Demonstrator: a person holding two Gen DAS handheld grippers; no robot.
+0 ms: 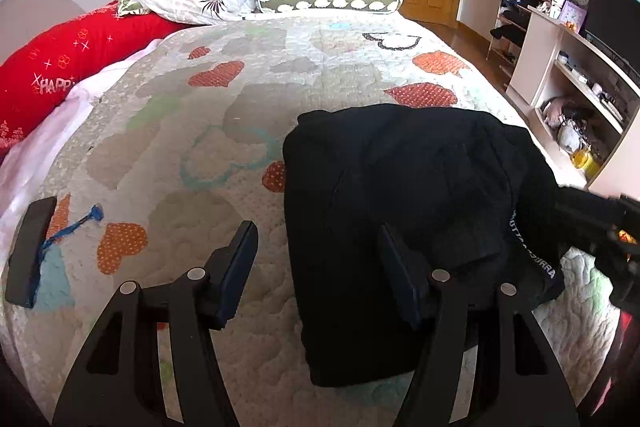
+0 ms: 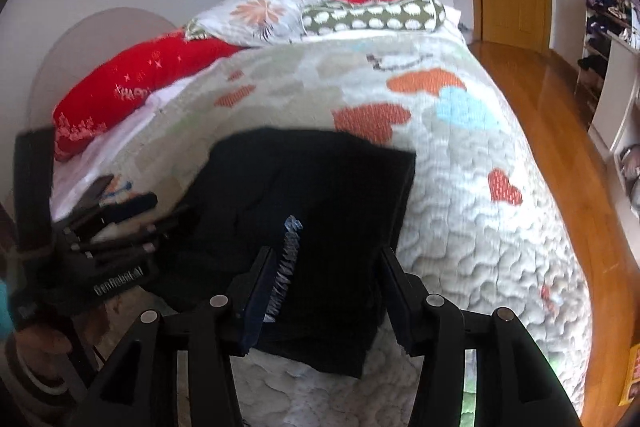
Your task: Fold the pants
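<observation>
- Black pants [image 1: 400,211] lie folded into a compact block on the near end of the quilt [image 1: 248,99], their lettered waistband [image 1: 532,259] curling along the right-hand edge.
- Judging by that shape, the folding looks nearly finished; what remains seems to be squaring and flattening.
- Left gripper [image 1: 318,271] hovers at the block's left edge, fingers spread wide and holding nothing.
- Right gripper [image 2: 324,291] hangs over the near edge, fingers likewise spread apart, with cloth showing between them but not pinched.
- To do this well: tuck the curled waistband under, press down evenly from both sides, and keep the edges aligned rather than dragging the top layer.
- A dark flat object [image 1: 30,251] with a blue cord lies well apart on the left.
</observation>
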